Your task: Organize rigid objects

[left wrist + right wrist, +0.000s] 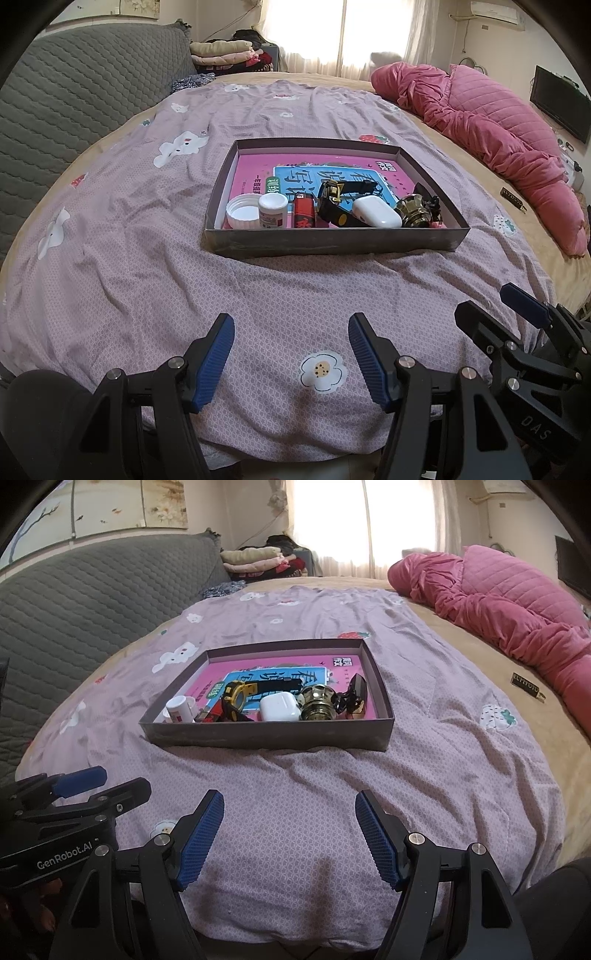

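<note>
A shallow dark box (332,242) (266,734) lies on the purple bedsheet with a pink book flat inside it. Along its near wall sit a white lid (243,215), a white jar (272,211) (176,709), a red lighter (303,216), a black-and-yellow tape measure (332,206) (236,696), a white earbud case (376,211) (279,708), a brass knob (413,211) (318,702) and a black clip (356,696). My left gripper (291,332) and right gripper (290,810) hover open over bare sheet, well short of the box, with nothing between their fingers.
A small dark bar-shaped object (526,682) (513,195) lies on the tan blanket right of the sheet. A pink quilt (491,122) is heaped along the right side. A grey quilted headboard (74,99) stands at left, folded clothes (229,51) behind.
</note>
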Demonstrator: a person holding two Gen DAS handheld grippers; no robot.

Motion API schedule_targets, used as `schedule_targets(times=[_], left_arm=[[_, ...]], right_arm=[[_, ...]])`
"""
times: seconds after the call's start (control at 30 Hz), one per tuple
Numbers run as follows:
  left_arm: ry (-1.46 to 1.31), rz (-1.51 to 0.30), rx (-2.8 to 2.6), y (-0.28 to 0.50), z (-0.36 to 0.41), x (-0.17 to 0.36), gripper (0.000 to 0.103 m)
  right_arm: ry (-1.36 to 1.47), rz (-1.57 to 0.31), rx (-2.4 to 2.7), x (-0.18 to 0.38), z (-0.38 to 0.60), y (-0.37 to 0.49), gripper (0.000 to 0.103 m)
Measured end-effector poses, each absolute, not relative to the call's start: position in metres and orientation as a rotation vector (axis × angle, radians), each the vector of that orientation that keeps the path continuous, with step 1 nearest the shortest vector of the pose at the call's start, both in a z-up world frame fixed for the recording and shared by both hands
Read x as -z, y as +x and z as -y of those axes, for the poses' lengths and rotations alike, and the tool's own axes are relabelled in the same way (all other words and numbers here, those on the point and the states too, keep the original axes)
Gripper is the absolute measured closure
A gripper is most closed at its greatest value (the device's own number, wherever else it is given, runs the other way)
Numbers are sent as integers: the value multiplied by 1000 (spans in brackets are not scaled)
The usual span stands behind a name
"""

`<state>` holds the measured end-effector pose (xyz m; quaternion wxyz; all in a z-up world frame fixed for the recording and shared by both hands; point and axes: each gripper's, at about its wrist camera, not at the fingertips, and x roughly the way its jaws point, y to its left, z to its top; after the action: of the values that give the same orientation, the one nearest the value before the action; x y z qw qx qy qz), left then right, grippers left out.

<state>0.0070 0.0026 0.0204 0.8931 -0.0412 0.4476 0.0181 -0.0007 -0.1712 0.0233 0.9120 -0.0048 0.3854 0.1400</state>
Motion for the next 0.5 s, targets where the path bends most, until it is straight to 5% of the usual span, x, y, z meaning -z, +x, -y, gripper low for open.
schedule_targets(times=[0.5], left_arm=[[-85,-931,-38,8,-3,-19,39]], right_arm=[[-9,-797,-291,-22,171,0,28]])
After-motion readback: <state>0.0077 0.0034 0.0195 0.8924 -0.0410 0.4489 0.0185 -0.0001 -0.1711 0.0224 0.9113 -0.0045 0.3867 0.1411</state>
